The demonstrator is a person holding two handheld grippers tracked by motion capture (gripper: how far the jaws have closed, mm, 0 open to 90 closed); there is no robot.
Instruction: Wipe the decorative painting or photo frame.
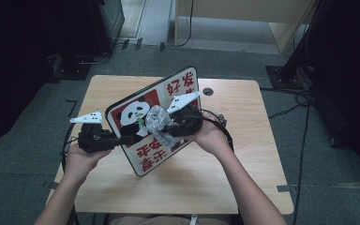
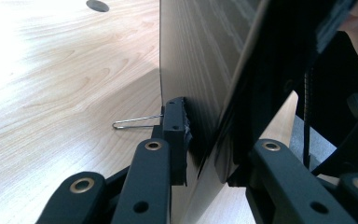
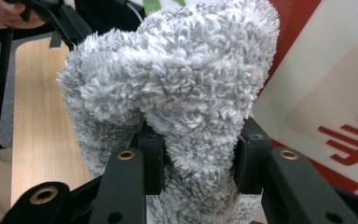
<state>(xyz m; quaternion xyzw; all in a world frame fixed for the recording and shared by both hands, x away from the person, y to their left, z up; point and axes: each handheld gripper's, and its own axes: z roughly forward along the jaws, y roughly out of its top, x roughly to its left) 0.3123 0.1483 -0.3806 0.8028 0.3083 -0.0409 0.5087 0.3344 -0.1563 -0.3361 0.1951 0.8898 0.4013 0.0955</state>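
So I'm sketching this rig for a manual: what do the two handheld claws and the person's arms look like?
Both are matte black. The left claw and right claw each carry a pale three-cornered plate on top. Up close, the jaw links are flat black bars with brass-coloured rivet eyelets and small screw holes. A black cable loops out from the right one. The forearms are bare, with no sleeves in view.

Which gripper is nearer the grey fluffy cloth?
Right. The right gripper has the grey fluffy cloth clamped between its fingers, against the panda sign's face. The left gripper grips the sign's left edge, apart from the cloth.
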